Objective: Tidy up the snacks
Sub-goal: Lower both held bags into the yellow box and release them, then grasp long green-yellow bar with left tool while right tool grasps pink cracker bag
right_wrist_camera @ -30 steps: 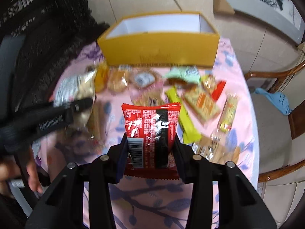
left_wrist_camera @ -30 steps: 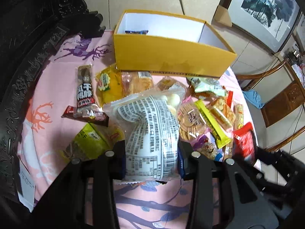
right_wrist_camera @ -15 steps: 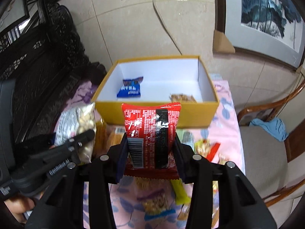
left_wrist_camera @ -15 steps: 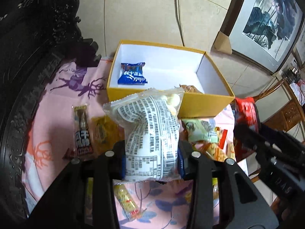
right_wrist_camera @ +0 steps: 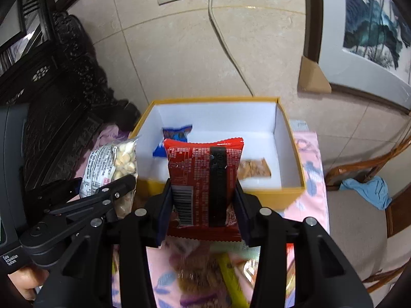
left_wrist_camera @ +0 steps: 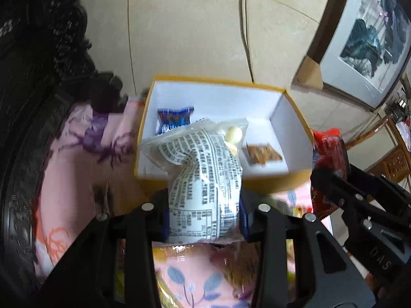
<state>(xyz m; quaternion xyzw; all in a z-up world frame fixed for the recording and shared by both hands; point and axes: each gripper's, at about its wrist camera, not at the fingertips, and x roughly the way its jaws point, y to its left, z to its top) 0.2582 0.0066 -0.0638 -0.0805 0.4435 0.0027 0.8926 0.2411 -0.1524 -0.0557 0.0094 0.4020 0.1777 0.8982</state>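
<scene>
Right wrist view: bench (right_wrist_camera: 310, 154) under pink cloth, lower half of frame. Yellow box (right_wrist_camera: 290, 195) at centre, open, white inside. In it a blue packet (right_wrist_camera: 177, 133) left, a brown packet (right_wrist_camera: 254, 170) right. Right hand-held gripper (right_wrist_camera: 203, 195) clamps a red packet (right_wrist_camera: 203, 179) upright at the box's near wall. Left wrist view: left hand-held gripper (left_wrist_camera: 204, 215) closed on a white nut bag (left_wrist_camera: 203, 179), its top over the box interior, centre frame.
</scene>
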